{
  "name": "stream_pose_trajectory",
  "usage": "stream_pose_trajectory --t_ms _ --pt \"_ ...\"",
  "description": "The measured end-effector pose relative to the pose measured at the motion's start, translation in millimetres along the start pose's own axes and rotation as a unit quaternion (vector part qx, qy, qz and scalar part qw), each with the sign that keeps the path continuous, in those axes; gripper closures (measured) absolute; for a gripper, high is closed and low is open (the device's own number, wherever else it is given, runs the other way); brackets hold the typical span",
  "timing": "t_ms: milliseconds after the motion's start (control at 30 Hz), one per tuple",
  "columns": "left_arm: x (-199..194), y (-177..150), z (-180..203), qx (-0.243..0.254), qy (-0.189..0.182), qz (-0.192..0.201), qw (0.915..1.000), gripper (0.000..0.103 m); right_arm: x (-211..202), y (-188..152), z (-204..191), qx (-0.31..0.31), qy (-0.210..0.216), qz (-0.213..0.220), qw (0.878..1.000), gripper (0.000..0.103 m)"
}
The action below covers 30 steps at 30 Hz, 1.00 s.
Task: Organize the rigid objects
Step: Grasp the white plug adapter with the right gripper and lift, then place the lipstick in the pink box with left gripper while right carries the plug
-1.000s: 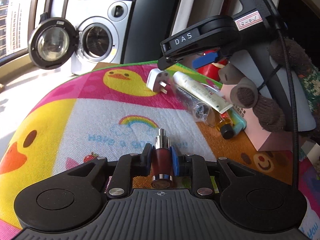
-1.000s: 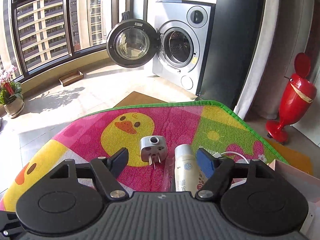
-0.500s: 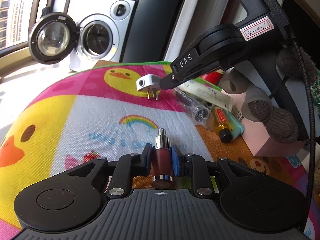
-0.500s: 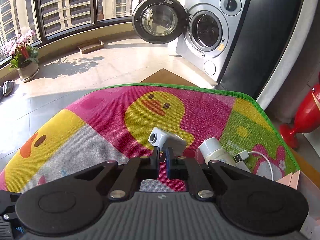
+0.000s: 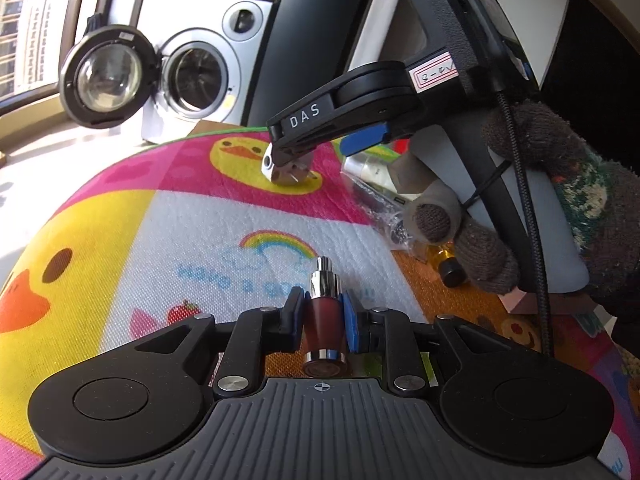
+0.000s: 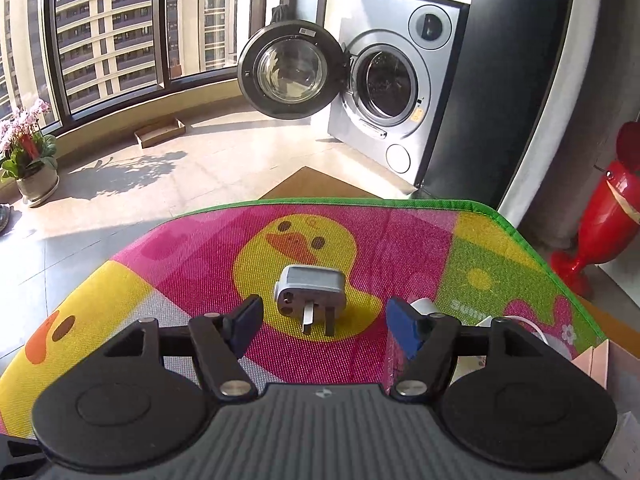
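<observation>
White plug (image 6: 310,294) between opening right claw (image 6: 324,326) pads

Left claw (image 5: 322,320) grips red bottle (image 5: 323,322); contents unclear.

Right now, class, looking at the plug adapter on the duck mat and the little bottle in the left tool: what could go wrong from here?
1. The plug adapter lies on the mat between the right tool's opening fingers, unheld; a careless sweep might knock it.
2. The left tool pinches the small red bottle around its smooth body; it could slip.
</observation>
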State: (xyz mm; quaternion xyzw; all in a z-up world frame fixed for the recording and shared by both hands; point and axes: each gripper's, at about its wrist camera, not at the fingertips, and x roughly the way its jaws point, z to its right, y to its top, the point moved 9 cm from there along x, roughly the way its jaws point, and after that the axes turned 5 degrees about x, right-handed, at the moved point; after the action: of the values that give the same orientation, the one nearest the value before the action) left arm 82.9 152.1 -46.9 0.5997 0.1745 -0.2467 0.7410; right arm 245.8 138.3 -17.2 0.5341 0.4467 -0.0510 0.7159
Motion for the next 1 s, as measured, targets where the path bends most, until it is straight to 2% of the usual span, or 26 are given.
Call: stream_pose_trajectory --t_ms 100,167,233,367,467,567,700,800,933,1000 --pt "-0.4 -0.2 -1.9 -0.006 -0.004 0.000 1.0000 0.079 26.5 1.1 -3.5 -0.012 -0.017 -0.021 1.000 0.036" --pt "-0.2 -0.6 -2.7 -0.007 -0.004 0.000 1.0000 0.079 33.3 0.3 -4.0 0.001 -0.008 -0.033 0.999 0.057" --pt "-0.6 -0.8 -2.9 -0.005 -0.003 0.000 1.0000 0.079 28.5 -1.4 -4.9 0.008 0.003 -0.042 0.999 0.057" --pt "-1.3 -0.8 -2.6 -0.002 -0.001 0.000 1.0000 0.079 -20.7 -10.1 -6.5 -0.001 0.025 -0.019 1.000 0.057" --pt "-0.6 -0.3 1.1 0.007 0.005 -0.001 1.0000 0.079 -69.6 -30.6 -1.5 -0.010 0.033 -0.005 0.999 0.056" --pt "-0.1 0.5 4.6 0.018 0.013 -0.002 0.9998 0.079 -119.9 -68.5 14.3 -0.010 0.027 -0.005 1.000 0.056" --pt "-5.1 -1.1 21.9 0.063 0.023 -0.008 0.9978 0.079 -165.7 -121.8 35.9 -0.020 -0.011 -0.004 1.000 0.056" --pt "-16.0 -13.3 61.0 0.103 -0.033 -0.026 0.9938 0.079 -196.5 -169.6 61.0 -0.011 -0.052 -0.010 0.999 0.056" --pt "-38.5 -27.7 123.6 0.157 -0.112 -0.040 0.9804 0.079 -232.4 -216.7 95.1 0.038 -0.088 -0.015 0.995 0.056" --pt "-47.0 -23.6 152.9 0.173 -0.145 -0.036 0.9734 0.079 -250.7 -232.3 108.7 0.067 -0.098 -0.008 0.993 0.056"
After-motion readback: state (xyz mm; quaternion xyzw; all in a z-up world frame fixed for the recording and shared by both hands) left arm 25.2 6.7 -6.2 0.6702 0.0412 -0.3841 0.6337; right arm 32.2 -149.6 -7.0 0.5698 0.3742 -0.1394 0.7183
